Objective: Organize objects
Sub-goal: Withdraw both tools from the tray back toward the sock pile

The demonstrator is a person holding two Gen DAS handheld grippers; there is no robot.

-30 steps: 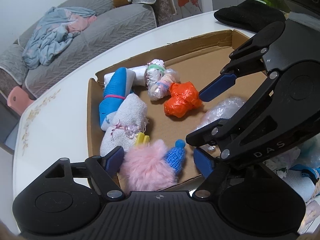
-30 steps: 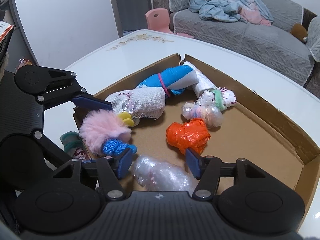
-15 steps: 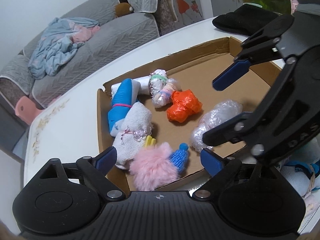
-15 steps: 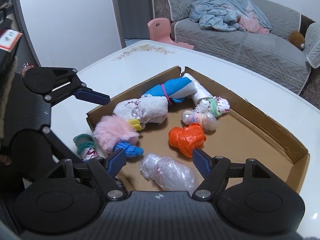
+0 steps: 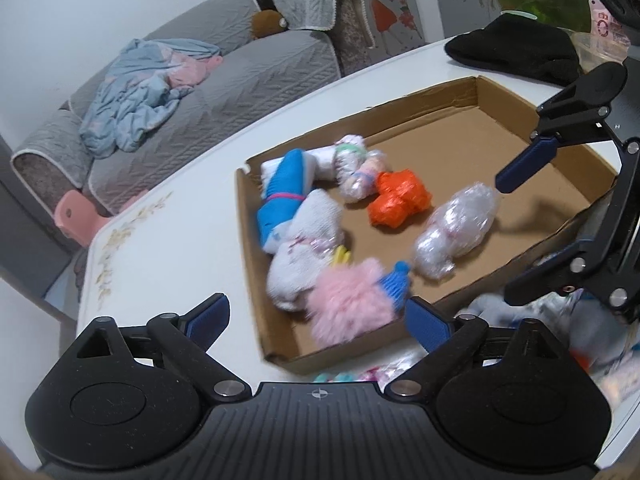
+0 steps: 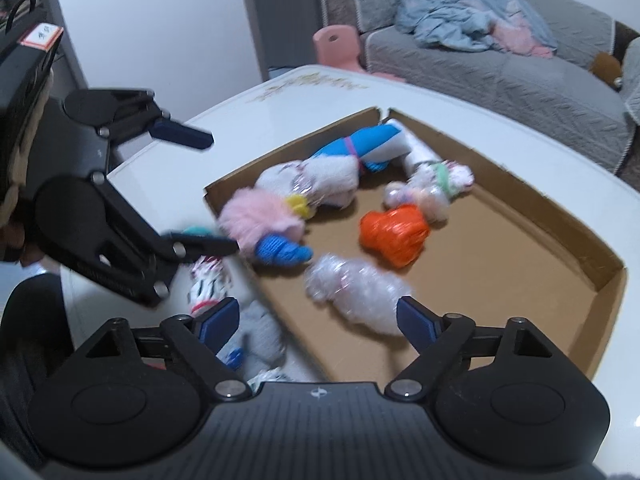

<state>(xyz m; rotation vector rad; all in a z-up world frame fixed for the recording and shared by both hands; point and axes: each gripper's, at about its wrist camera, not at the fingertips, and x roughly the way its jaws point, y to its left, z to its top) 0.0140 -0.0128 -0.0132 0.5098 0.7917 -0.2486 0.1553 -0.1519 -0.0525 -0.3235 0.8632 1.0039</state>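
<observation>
A shallow cardboard box point(image 5: 404, 108) point(image 6: 532, 208) lies on the white table. In it are a pink fluffy item with a blue knit end point(image 5: 352, 304) point(image 6: 260, 220), a white sock roll point(image 5: 304, 248), a blue and white roll point(image 5: 284, 192) point(image 6: 368, 148), an orange bundle point(image 5: 400, 200) point(image 6: 394, 234) and a clear plastic-wrapped bundle point(image 5: 456, 232) point(image 6: 356, 292). My left gripper point(image 5: 318, 320) is open and empty above the box's near corner. My right gripper point(image 6: 318, 318) is open and empty above the near box edge.
Several loose sock rolls point(image 6: 208, 284) point(image 5: 560, 320) lie on the table outside the box, under the grippers. A black cloth point(image 5: 516, 52) lies at the table's far side. A grey sofa point(image 5: 200, 80) with a blue garment stands beyond the table.
Both grippers have pulled back and up, away from the box contents. The clear plastic bundle now lies free in the box. More of the table and loose rolls show.
</observation>
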